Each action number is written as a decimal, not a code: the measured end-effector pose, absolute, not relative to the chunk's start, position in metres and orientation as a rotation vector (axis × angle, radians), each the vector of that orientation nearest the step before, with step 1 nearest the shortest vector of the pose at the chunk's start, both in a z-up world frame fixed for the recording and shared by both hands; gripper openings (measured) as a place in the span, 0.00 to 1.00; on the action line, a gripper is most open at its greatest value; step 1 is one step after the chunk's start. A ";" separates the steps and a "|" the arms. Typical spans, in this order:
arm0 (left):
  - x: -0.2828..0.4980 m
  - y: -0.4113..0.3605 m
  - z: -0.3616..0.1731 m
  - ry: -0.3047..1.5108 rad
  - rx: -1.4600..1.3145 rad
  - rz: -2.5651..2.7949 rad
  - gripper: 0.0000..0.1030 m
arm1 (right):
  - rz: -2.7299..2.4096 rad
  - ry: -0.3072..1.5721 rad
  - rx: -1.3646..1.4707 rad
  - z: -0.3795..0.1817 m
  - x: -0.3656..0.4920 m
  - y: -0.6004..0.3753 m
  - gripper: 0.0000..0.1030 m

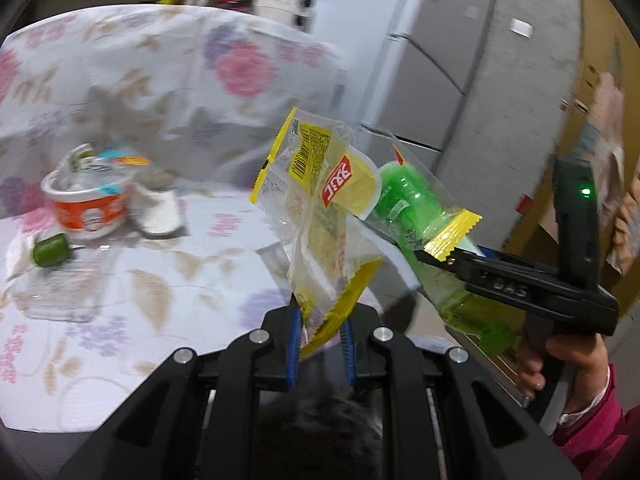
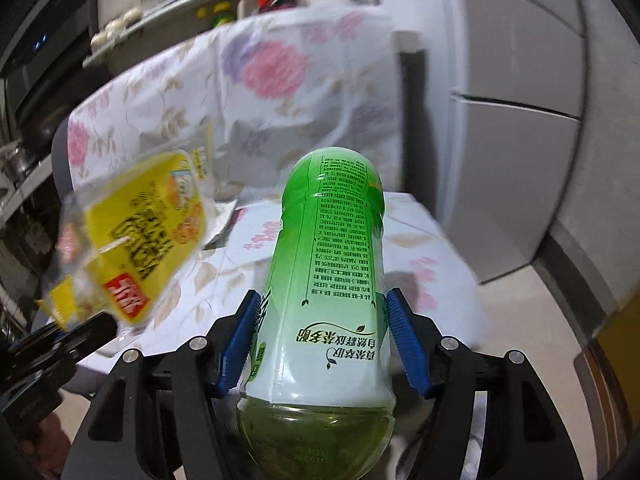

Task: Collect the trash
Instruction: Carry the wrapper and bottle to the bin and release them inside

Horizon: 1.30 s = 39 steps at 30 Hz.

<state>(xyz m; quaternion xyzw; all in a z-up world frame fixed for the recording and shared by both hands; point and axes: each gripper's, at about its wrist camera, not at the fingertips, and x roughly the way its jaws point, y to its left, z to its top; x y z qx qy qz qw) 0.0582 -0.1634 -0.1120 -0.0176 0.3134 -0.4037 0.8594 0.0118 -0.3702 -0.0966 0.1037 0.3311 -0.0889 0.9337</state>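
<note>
1. Left gripper (image 1: 320, 330): you have its blue pads pinched on the lower yellow edge of a clear and yellow snack wrapper (image 1: 316, 216). The wrapper stands up from the jaws, crumpled, lifted off the table and hanging in the air above its near right part.

2. Right gripper (image 2: 320, 336): you have it clamped around a green tea bottle (image 2: 324, 280), one blue pad on each side of the labelled body. The bottle points away from you, its label text upside down in the right wrist view, with some green liquid at the end nearest the camera. In the left wrist view the same bottle (image 1: 404, 200) sits just behind the wrapper, partly seen through the clear film.

3. Table (image 1: 132, 280), covered with a floral cloth in pink, purple and tan. Toward its far left edge:
- an orange and white instant-noodle cup (image 1: 90, 206), lid peeled up;
- a white piece just to the right of the cup, too blurred to name;
- a small green item (image 1: 52, 250) in front of the cup, nearer the left edge;
- a clear plastic tray (image 1: 60, 292) nearer you.

4. Grey refrigerator (image 1: 460, 60), beyond the table's right edge.
</note>
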 end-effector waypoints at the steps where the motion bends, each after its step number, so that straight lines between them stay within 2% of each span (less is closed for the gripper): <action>1: 0.051 -0.172 -0.112 0.657 -0.027 -0.873 0.14 | -0.204 0.665 0.219 -0.093 -0.006 -0.377 0.63; 13: -0.022 -0.279 -0.129 0.702 0.115 -1.169 0.14 | -0.496 0.593 0.295 -0.094 -0.143 -0.450 0.63; 27: -0.036 -0.360 -0.173 0.870 0.322 -1.294 0.15 | -0.612 0.678 0.471 -0.160 -0.177 -0.510 0.63; 29: -0.038 -0.366 -0.179 0.893 0.343 -1.285 0.19 | -0.606 0.704 0.492 -0.169 -0.176 -0.516 0.64; 31: -0.036 -0.372 -0.183 0.913 0.357 -1.264 0.37 | -0.588 0.727 0.534 -0.181 -0.176 -0.522 0.65; 33: -0.032 -0.373 -0.184 0.915 0.347 -1.254 0.45 | -0.588 0.733 0.560 -0.185 -0.178 -0.527 0.70; 39: -0.026 -0.364 -0.179 0.897 0.313 -1.234 0.45 | -0.613 0.712 0.564 -0.179 -0.177 -0.531 0.72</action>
